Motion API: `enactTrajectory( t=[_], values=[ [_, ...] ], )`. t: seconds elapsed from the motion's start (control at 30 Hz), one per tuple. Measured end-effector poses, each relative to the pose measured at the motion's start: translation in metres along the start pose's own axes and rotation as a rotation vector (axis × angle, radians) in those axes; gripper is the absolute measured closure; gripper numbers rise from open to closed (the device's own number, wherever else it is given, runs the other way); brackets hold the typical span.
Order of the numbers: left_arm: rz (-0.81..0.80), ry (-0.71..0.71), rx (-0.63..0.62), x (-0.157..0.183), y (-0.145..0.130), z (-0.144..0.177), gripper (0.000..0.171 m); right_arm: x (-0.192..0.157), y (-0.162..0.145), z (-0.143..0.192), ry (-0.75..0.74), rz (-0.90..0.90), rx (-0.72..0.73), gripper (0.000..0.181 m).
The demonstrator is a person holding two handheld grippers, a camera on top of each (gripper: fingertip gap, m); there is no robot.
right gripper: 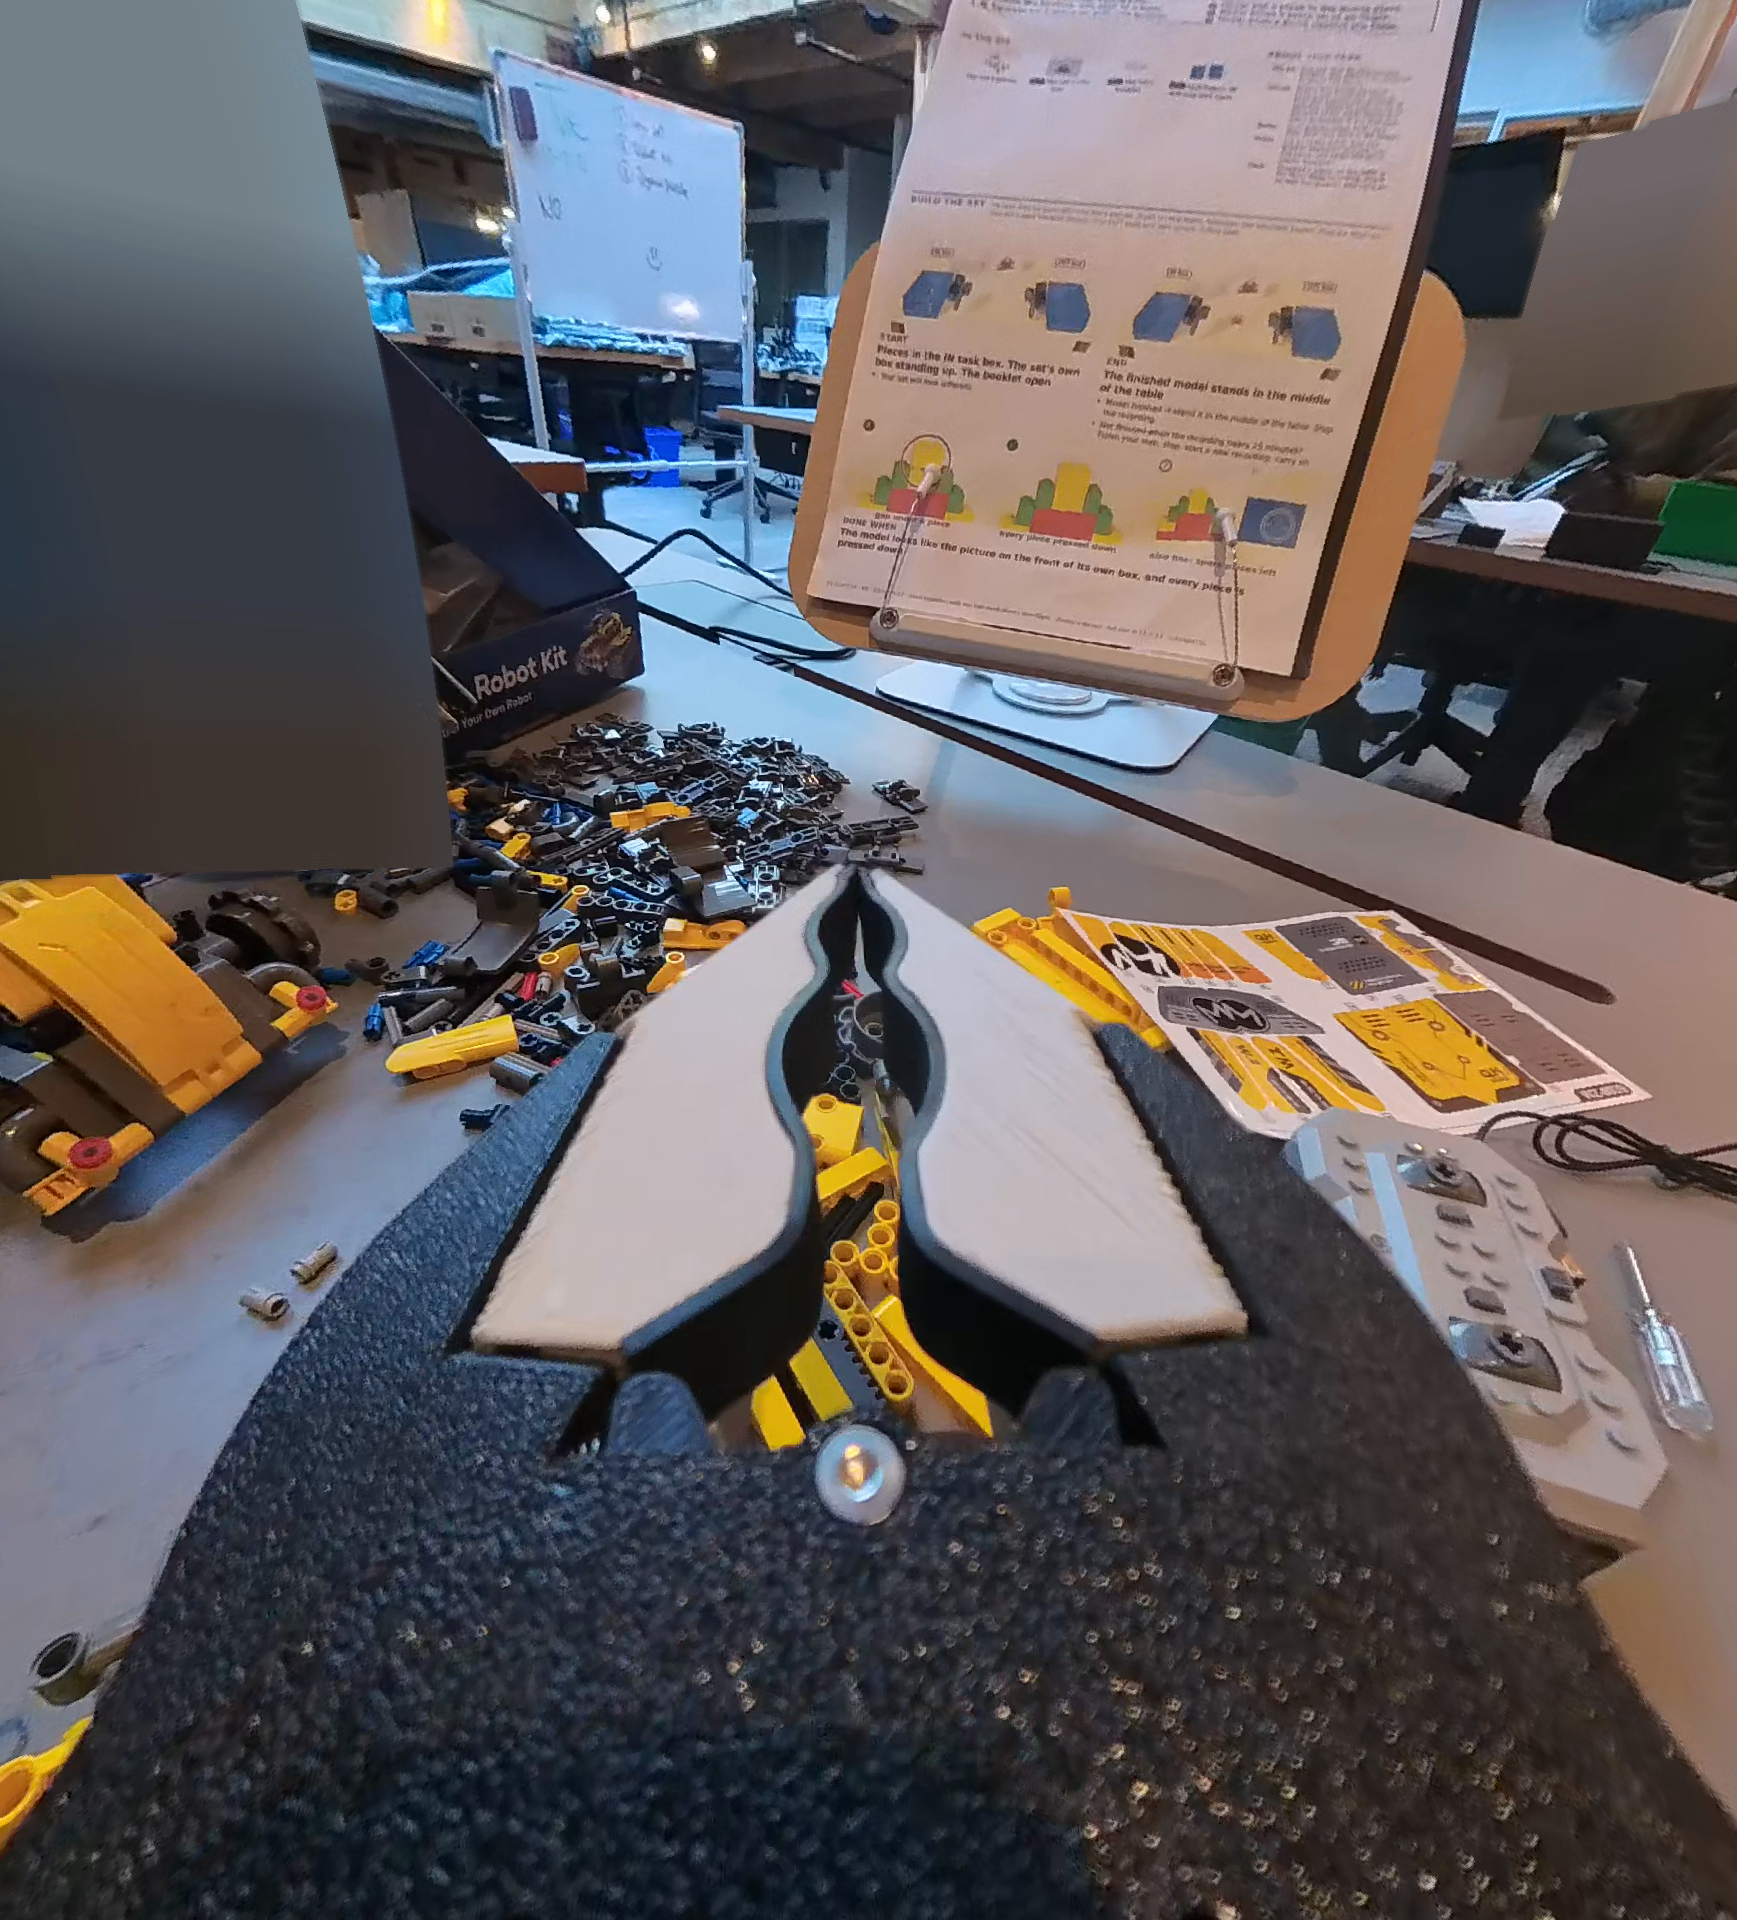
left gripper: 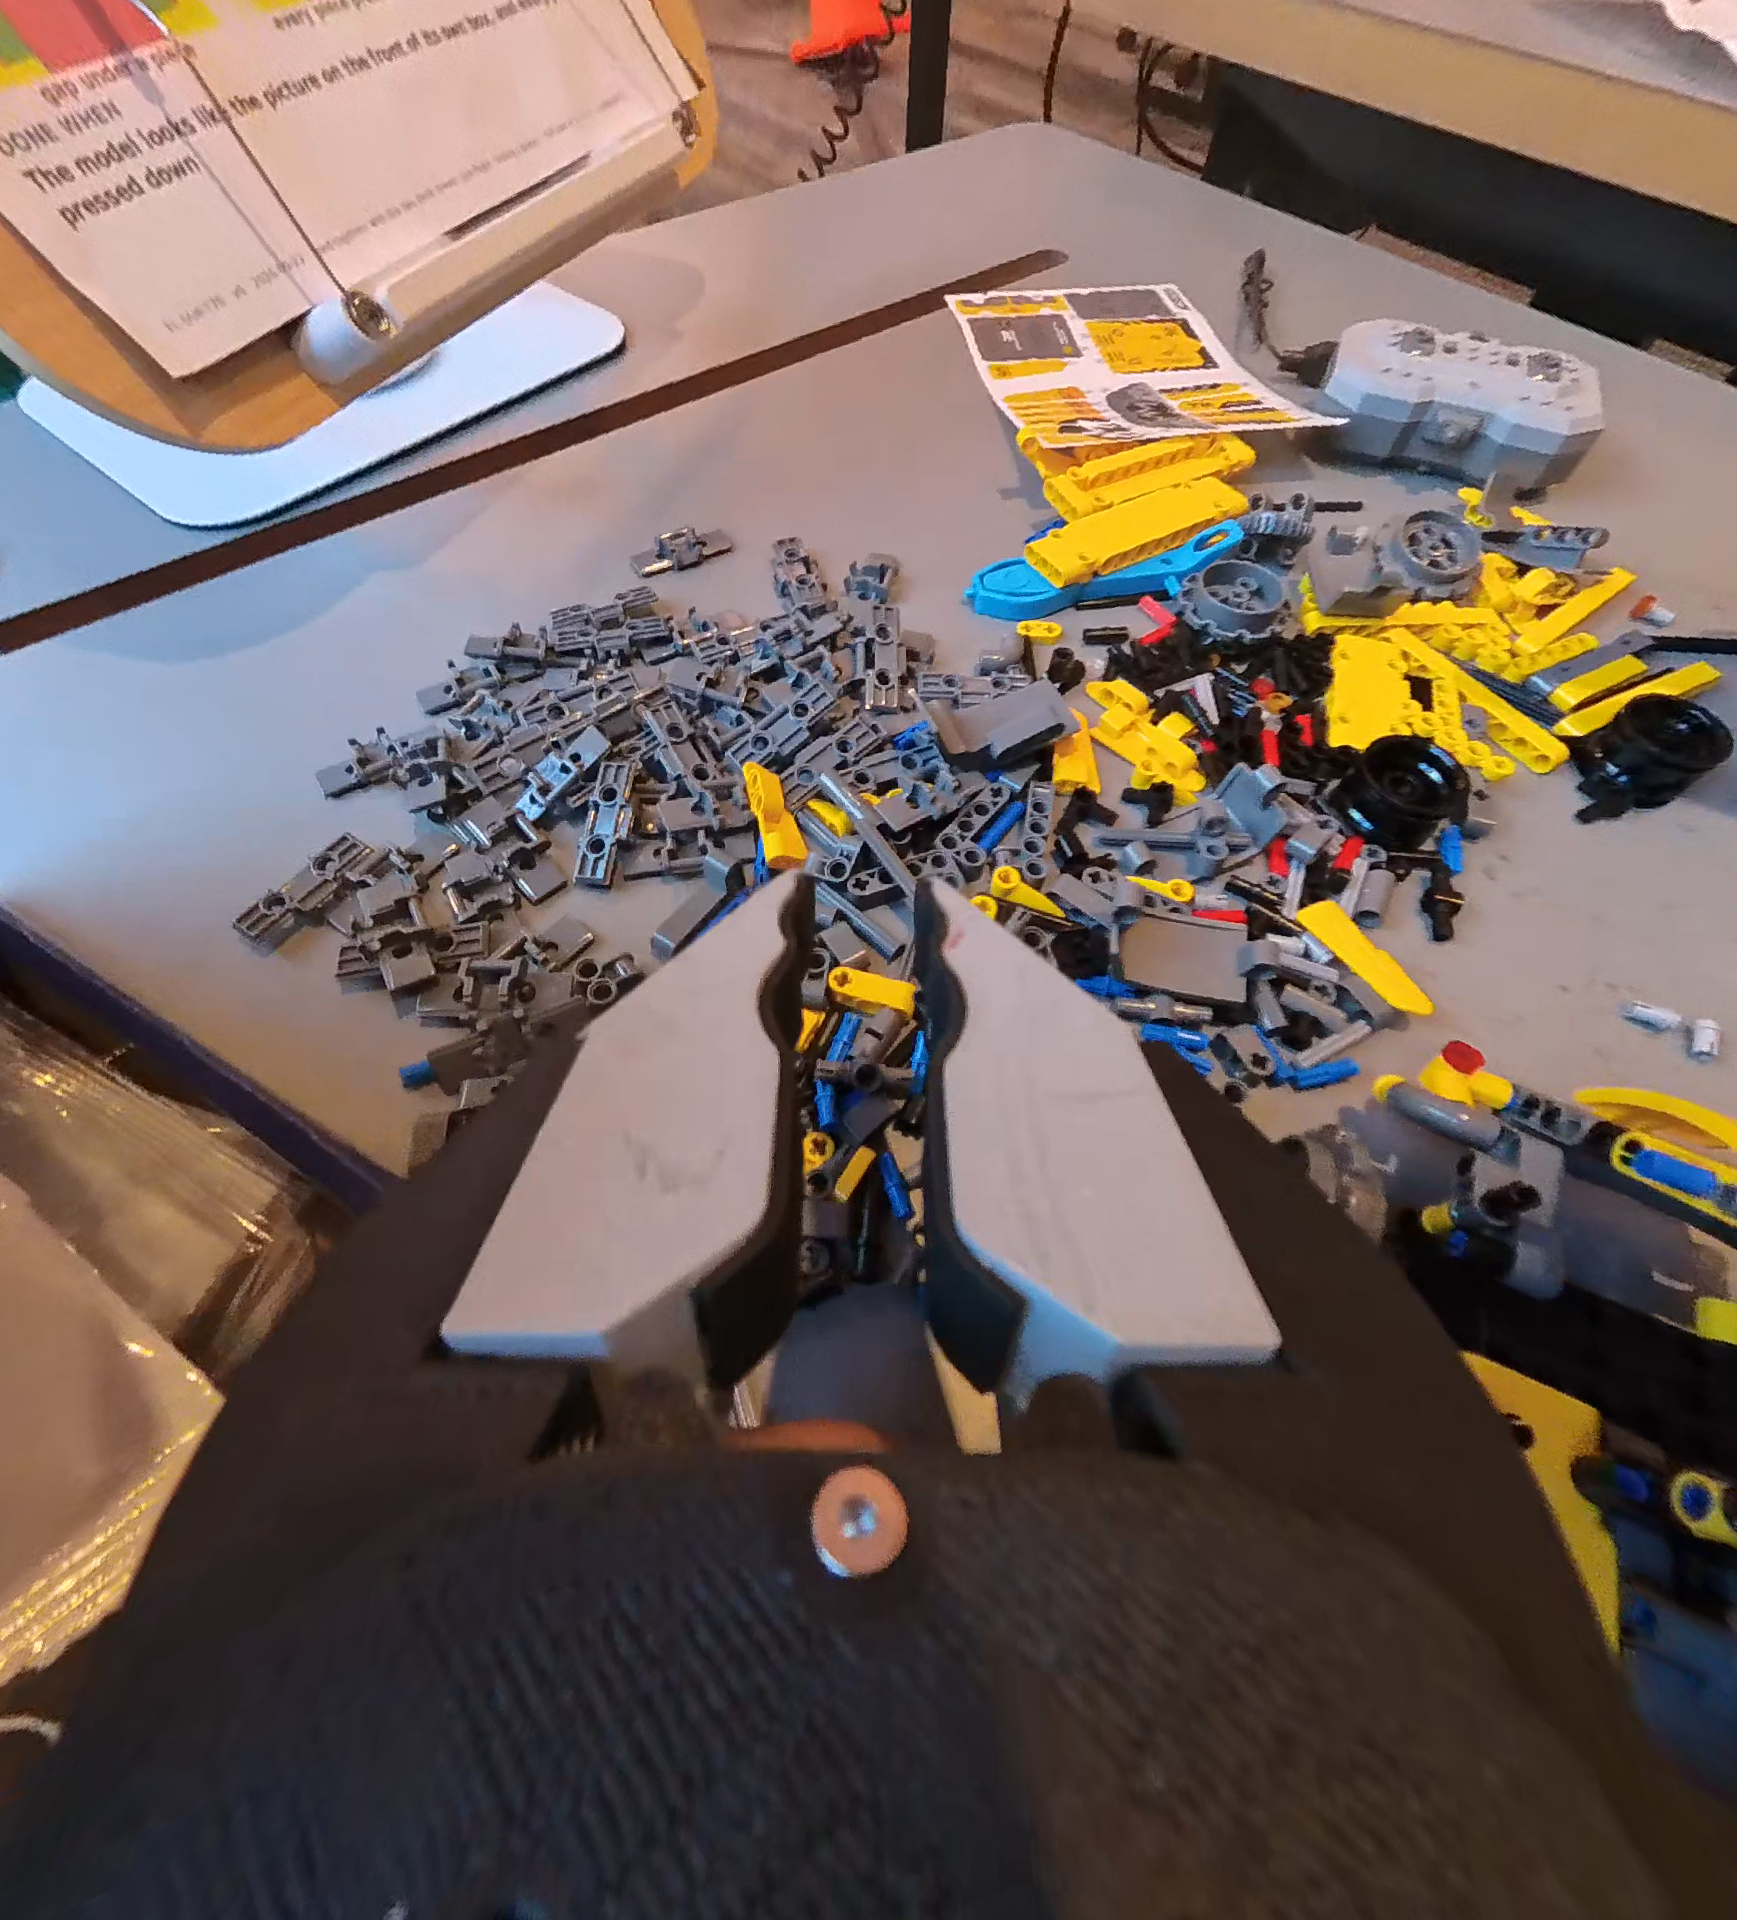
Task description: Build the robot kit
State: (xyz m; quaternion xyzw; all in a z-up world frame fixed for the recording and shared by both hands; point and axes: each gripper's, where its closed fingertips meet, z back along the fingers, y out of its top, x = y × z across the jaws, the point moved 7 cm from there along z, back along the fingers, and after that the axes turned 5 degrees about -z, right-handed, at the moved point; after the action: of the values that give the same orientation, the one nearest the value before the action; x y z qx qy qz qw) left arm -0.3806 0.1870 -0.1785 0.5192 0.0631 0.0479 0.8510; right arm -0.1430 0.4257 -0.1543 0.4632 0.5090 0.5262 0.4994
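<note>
My left gripper [left gripper: 861, 899] hovers over the near edge of a mixed pile of small grey, blue, black and yellow building pieces [left gripper: 1207, 821]. Its jaws stand a little apart. A short yellow connector [left gripper: 872, 990] shows in the gap, seemingly lying on the pile. A heap of dark grey track links [left gripper: 573, 748] lies to the left. My right gripper [right gripper: 856, 883] is shut and empty, tips touching, low over yellow beams [right gripper: 869, 1288] and pointing at the pile [right gripper: 656, 831]. A part-built yellow and grey model [right gripper: 95, 1018] stands to its left and also shows in the left wrist view [left gripper: 1653, 1195].
A sticker sheet [right gripper: 1342, 1008] and a grey battery box [right gripper: 1466, 1309] lie at the right, beside a small screwdriver [right gripper: 1664, 1351]. A paper sheet on a stand [right gripper: 1103, 416] is behind. A dark blue box [right gripper: 521, 623] stands at the left. A blue tool [left gripper: 1020, 587] and black wheels [left gripper: 1404, 790] lie among the pieces. Left tips to right tips: about 25 cm. The left tips stand about 6 cm off the short yellow connector [left gripper: 872, 990]. It is also in sight in the right wrist view [right gripper: 510, 845].
</note>
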Motion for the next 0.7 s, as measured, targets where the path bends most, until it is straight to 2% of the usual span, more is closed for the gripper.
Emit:
enactTrajectory(
  t=[0.23,0.27,0.3,0.47,0.57,0.7],
  values=[
    [0.052,0.091,-0.011,-0.025,-0.003,0.006,0.156,0.004,-0.005,-0.002,-0.003,-0.043,-0.017,0.181],
    [0.056,0.124,-0.017,-0.032,-0.004,0.009,0.159,0.004,-0.004,-0.002,-0.004,-0.042,-0.014,0.181],
    [0.053,0.146,-0.02,-0.038,-0.005,0.012,0.171,0.004,-0.003,-0.002,-0.005,-0.039,-0.011,0.181],
    [0.083,0.192,0.018,-0.06,-0.003,0.026,0.171,0.003,-0.002,-0.001,-0.003,-0.03,-0.004,0.181],
    [0.067,0.243,-0.069,-0.069,-0.014,0.023,0.171,0.002,-0.002,-0.001,0.003,-0.034,-0.009,0.181],
    [0.073,0.252,-0.05,-0.074,-0.015,0.023,0.171,0.0,-0.001,-0.001,0.013,-0.03,-0.004,0.181]
  ],
)
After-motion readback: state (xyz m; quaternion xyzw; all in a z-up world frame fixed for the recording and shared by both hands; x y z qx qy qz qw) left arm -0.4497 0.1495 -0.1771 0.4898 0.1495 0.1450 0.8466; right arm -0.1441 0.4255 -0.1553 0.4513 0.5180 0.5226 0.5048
